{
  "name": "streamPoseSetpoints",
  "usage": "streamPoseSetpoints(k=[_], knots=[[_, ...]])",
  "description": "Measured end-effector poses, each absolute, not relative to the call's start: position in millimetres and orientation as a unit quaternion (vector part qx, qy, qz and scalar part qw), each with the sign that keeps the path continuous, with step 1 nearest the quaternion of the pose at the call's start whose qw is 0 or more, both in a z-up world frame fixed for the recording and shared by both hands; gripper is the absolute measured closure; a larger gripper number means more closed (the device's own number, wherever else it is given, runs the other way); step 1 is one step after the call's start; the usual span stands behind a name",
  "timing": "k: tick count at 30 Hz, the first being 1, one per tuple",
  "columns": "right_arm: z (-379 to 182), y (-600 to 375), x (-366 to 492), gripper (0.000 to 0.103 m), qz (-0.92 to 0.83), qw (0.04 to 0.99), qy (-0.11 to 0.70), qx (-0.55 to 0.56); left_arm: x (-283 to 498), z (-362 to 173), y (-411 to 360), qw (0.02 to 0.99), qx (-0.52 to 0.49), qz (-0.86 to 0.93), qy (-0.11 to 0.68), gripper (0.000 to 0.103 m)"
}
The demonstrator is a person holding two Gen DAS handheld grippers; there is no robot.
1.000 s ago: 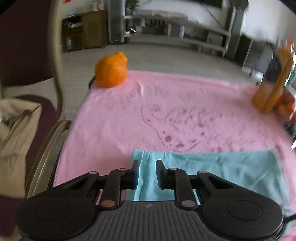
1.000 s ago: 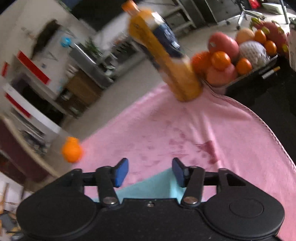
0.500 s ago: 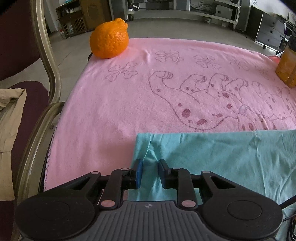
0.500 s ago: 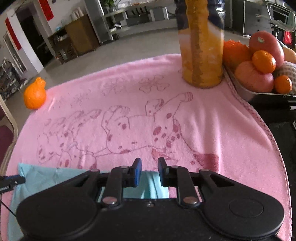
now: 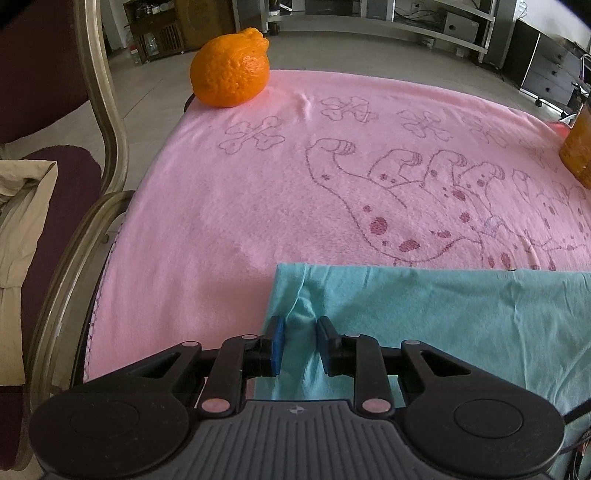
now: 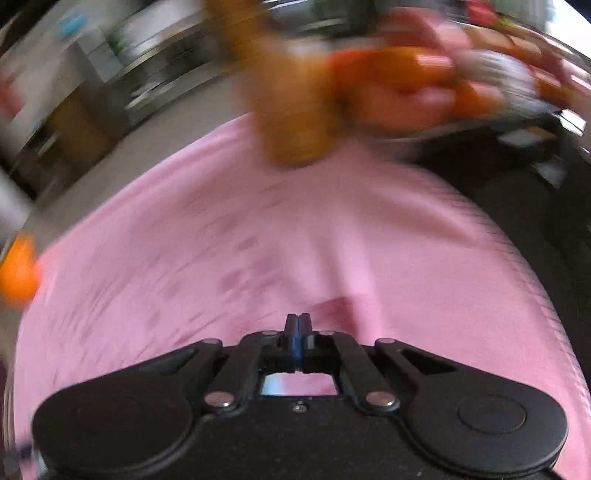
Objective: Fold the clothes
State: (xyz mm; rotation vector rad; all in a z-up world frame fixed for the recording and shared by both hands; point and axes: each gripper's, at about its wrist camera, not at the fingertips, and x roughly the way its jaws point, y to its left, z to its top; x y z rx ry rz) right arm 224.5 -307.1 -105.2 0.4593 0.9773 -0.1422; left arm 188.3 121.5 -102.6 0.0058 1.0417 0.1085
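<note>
A home living room: tiled floor (image 5: 155,122), low media shelving (image 5: 424,22), wooden cabinet (image 5: 162,29), upholstered chair (image 5: 55,110).

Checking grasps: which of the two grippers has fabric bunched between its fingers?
The left gripper: a ridge of the teal cloth sits between its blue pads. The right gripper is shut, nothing visible between.

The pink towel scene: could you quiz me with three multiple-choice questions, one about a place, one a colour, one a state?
1. Where does the big orange fruit sit?
A. far left corner of the pink towel
B. on the chair
C. on the cloth

2. What colour is the cloth between the left tongs?
A. yellow
B. light blue-green
C. white

3. How do the right tongs stand?
A. wide open
B. half open
C. shut

Answers: 1 A, it rests at the towel's far left corner. 2 B, the fabric bunched between the pads is light blue-green. 3 C, the pads meet with no gap.
</note>
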Motion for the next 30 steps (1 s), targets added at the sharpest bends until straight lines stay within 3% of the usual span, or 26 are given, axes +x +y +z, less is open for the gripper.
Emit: streamPoseSetpoints(k=[4,6,7,9,12,17,19,20,26,29,30], knots=[[-106.7,-337.1,213.9,0.096,-0.048,0.836,0.464,0.288,183.5,-96.3,123.9,0.874,-0.004,0.045,0.484,0.078],[-106.9,-337.6,208.8,0.078,-0.017,0.827,0.462,0.319,179.7,-84.7,131.6,0.886,-0.03,0.046,0.461,0.078],[-107.3,-336.1,207.8,0.075,-0.012,0.825,0.462,0.326,177.8,-78.9,135.4,0.891,-0.043,0.047,0.449,0.077],[-108.7,-333.3,207.9,0.068,-0.01,0.821,0.464,0.332,175.3,-69.4,145.0,0.9,-0.07,0.052,0.428,0.063],[-110.9,-329.3,209.0,0.057,-0.01,0.817,0.466,0.338,179.7,-70.5,166.0,0.894,-0.119,0.07,0.426,0.063],[-117.5,-326.0,214.2,0.058,-0.016,0.812,0.469,0.347,194.9,-91.5,175.6,0.876,-0.153,0.055,0.455,0.064],[-120.8,-325.9,214.5,0.064,-0.015,0.809,0.469,0.354,200.2,-96.2,173.1,0.874,-0.152,0.041,0.46,0.064],[-122.6,-325.5,215.0,0.069,-0.014,0.807,0.47,0.357,202.6,-98.3,171.2,0.873,-0.154,0.033,0.463,0.066],[-128.4,-317.6,221.3,0.074,0.002,0.803,0.473,0.364,205.8,-104.7,154.7,0.873,-0.132,0.003,0.469,0.095],[-129.3,-311.5,224.4,0.083,0.012,0.801,0.478,0.36,201.4,-101.5,144.3,0.884,-0.101,0.009,0.457,0.099],[-129.1,-309.4,224.3,0.091,0.013,0.803,0.479,0.354,199.2,-99.1,141.5,0.887,-0.092,0.019,0.452,0.099]])
